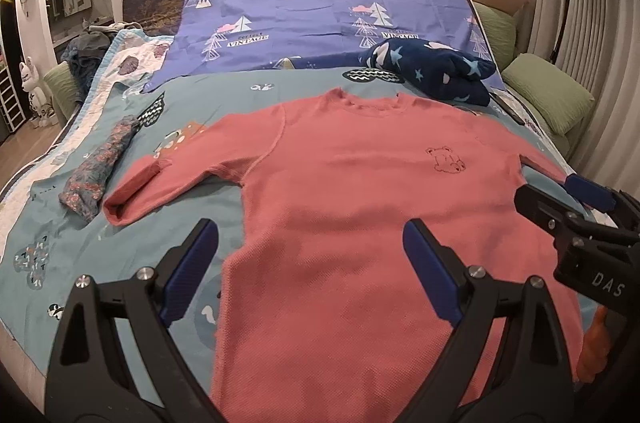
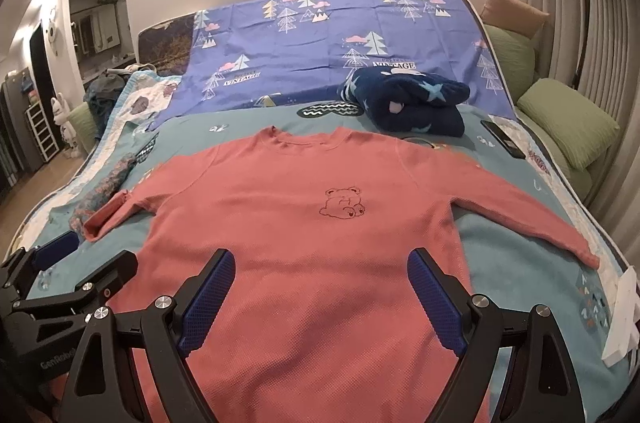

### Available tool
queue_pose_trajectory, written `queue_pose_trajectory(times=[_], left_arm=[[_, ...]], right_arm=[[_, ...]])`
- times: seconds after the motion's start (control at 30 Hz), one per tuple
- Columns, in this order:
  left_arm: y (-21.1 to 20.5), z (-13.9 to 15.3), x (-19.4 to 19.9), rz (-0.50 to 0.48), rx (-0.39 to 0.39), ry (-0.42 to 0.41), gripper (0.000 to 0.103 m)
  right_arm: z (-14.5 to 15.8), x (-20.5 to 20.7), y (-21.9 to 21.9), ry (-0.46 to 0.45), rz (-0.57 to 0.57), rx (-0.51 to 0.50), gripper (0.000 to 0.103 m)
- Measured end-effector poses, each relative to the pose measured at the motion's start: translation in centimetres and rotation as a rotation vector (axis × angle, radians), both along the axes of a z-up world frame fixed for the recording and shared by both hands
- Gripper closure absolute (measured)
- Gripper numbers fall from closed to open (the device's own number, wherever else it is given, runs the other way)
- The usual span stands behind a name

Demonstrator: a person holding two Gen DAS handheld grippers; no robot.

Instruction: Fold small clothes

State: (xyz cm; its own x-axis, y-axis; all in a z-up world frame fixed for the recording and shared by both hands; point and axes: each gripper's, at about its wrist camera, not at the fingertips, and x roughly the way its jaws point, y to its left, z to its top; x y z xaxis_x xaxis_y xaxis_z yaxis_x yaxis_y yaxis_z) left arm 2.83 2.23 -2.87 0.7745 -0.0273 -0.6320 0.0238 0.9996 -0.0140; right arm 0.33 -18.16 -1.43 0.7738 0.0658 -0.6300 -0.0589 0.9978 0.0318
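Observation:
A pink long-sleeved shirt [image 1: 360, 175] with a small bear outline lies spread flat, front up, on the teal bed sheet [image 1: 192, 95]; its collar points away from me. The same shirt [image 2: 320, 223] fills the right wrist view, both sleeves stretched out sideways. My left gripper [image 1: 310, 263] hovers open above the shirt's lower left side, holding nothing. My right gripper [image 2: 320, 295] hovers open over the lower middle of the shirt, also holding nothing. Each gripper shows at the edge of the other's view.
A rolled floral garment [image 1: 100, 167] lies left of the shirt. A dark blue star-patterned bundle [image 1: 436, 71] sits beyond the collar on the purple tree-print cloth [image 1: 320, 15]. Green pillows [image 1: 552, 95] line the right edge. A dark flat device [image 2: 504, 139] and white paper [image 2: 624, 319] lie at right.

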Motion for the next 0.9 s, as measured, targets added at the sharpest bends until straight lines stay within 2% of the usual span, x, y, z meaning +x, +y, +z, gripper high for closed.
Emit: queue_pose_trajectory(times=[0.23,0.47,0.63,0.9], left_arm=[[0.33,0.32,-0.23,-0.019,-0.009,-0.036,0.010],[0.42,-0.02,0.14,-0.018,-0.001,-0.027,0.010],[0.29,0.23,-0.27,-0.030,0.009,-0.079,0.010],[0.24,0.13,0.04,-0.038,0.008,-0.064,0.010]], right_arm=[[0.09,0.03,0.10,0.008,-0.001,0.002,0.013],[0.16,0.18,0.02,0.011,0.002,0.007,0.013],[0.10,0.39,0.23,0.012,0.008,0.002,0.013],[-0.26,0.89,0.30,0.048,0.017,0.015,0.013]])
